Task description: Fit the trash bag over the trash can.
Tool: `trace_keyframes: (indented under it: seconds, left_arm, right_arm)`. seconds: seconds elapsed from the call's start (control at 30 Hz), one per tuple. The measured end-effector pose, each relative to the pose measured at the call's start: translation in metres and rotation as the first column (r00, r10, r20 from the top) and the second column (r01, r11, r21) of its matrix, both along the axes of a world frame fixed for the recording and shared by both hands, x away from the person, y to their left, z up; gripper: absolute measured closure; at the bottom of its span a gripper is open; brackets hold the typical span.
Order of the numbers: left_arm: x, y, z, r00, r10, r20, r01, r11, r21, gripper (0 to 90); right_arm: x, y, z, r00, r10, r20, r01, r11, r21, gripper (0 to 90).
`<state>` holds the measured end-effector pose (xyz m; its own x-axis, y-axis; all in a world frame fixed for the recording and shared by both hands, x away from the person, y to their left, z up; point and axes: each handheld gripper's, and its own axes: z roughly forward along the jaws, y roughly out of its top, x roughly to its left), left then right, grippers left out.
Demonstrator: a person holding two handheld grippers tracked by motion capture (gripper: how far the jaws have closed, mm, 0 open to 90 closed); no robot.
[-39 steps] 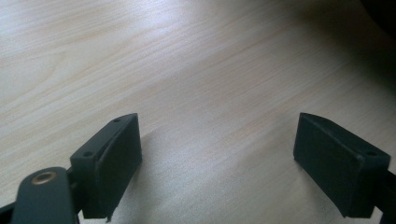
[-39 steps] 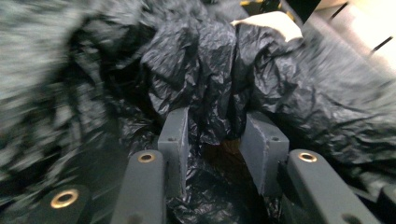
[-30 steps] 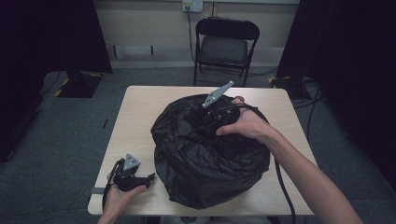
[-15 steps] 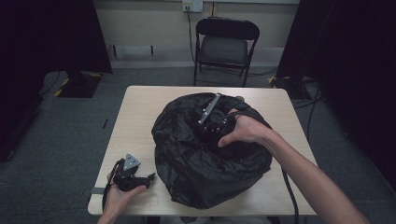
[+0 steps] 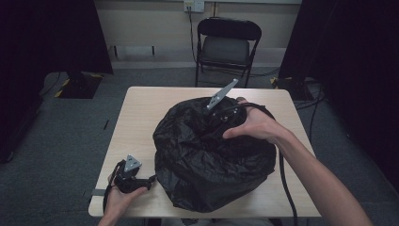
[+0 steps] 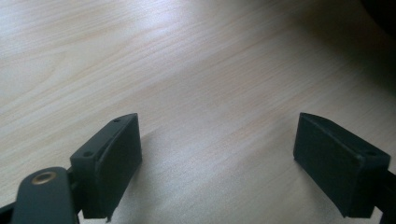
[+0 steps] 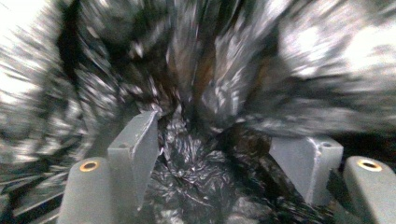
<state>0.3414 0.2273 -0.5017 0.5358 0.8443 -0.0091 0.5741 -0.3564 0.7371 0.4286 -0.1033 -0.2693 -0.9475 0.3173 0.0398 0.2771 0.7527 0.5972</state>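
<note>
A large crumpled black plastic bag (image 5: 211, 160) lies in a heap on the light wooden table (image 5: 141, 113). My right gripper (image 5: 210, 122) sits on the bag's top far side, pointing down into its folds. In the right gripper view its jaws (image 7: 215, 154) stand apart and have just been opening, with bunched black plastic (image 7: 196, 177) between them. My left gripper (image 5: 149, 181) rests at the table's front left corner, just left of the bag. Its jaws (image 6: 217, 158) are wide open over bare wood (image 6: 187, 56).
A black folding chair (image 5: 227, 42) stands behind the table's far edge. The right gripper's cable (image 5: 284, 179) trails along the bag's right side toward the front edge. Dark curtains hang at both sides of the room.
The right gripper dipped into the bag's folds half a second ago and has since lifted back toward the far side. The left gripper has stayed put.
</note>
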Motion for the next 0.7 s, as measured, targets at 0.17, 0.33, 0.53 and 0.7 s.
trace_keyframes:
  seconds: [0.17,0.33,0.53,0.7]
  left_arm:
    - [0.0,0.0,0.0,1.0,0.0,0.0,0.0,1.0,0.0,14.7]
    - [0.0,0.0,0.0,1.0,0.0,0.0,0.0,1.0,0.002,14.7]
    - [0.0,0.0,0.0,1.0,-0.001,0.001,0.001,1.0,0.001,14.7]
    - [0.0,0.0,0.0,1.0,-0.001,0.001,0.001,1.0,0.002,14.7]
  right_arm:
    - [-0.006,-0.015,0.021,0.9984,-0.012,0.055,0.003,0.989,0.15,41.5]
    - [-0.026,-0.022,0.033,0.9937,0.066,0.091,-0.086,0.967,0.241,49.6]
    - [-0.044,-0.029,0.037,0.9967,0.042,0.069,-0.057,0.97,0.237,44.1]
    - [-0.057,-0.033,0.04,0.9912,0.088,0.099,-0.112,0.956,0.27,50.4]
